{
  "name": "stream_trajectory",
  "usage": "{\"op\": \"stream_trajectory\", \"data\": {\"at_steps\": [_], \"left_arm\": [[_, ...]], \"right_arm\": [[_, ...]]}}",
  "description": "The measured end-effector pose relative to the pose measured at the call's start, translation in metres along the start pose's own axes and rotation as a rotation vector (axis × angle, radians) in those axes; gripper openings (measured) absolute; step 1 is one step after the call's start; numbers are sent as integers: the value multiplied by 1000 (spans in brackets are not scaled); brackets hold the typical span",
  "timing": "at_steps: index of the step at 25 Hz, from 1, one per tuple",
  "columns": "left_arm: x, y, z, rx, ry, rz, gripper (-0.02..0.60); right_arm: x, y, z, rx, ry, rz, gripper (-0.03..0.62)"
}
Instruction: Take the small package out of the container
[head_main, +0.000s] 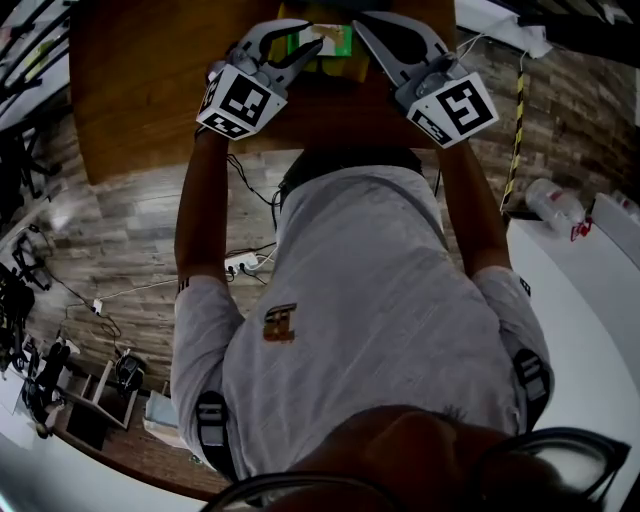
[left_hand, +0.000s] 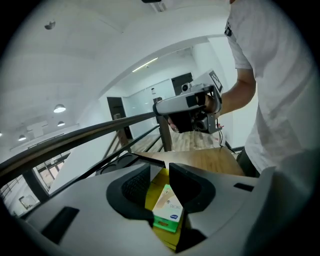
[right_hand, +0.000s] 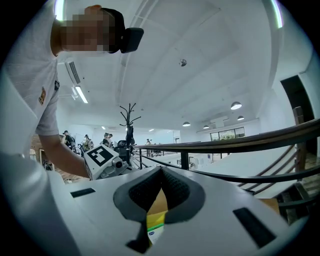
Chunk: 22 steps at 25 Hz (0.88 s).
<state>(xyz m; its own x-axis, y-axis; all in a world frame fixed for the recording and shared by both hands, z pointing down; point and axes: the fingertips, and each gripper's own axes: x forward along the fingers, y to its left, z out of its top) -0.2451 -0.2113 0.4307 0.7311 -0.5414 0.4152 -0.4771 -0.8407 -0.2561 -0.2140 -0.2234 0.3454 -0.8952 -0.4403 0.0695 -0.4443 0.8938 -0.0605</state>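
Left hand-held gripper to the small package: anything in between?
Nothing visible. The left hand-held gripper has its jaws slightly apart right over the small package, which rests on the yellow container. The right hand-held gripper sits to the side, out of that line.

I hold both arms stretched forward, elbows a little out, bare below short sleeves. My left forearm (head_main: 200, 200) runs up to the left hand-held gripper (head_main: 310, 38), whose marker cube (head_main: 243, 100) faces up at me. Its two jaws point forward and inward and stand a narrow gap apart. My right forearm (head_main: 470, 200) carries the right hand-held gripper (head_main: 362, 22), angled inward towards the left one, so the two sets of tips sit near each other. Its jaws meet at their tips.
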Motion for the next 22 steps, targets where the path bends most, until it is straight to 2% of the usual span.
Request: {"op": "stream_trajectory", "data": {"at_steps": [22], "left_arm": [[57, -17, -60, 55, 256, -248, 306]], "right_arm": [[5, -40, -9, 20, 4, -3, 31]]}}
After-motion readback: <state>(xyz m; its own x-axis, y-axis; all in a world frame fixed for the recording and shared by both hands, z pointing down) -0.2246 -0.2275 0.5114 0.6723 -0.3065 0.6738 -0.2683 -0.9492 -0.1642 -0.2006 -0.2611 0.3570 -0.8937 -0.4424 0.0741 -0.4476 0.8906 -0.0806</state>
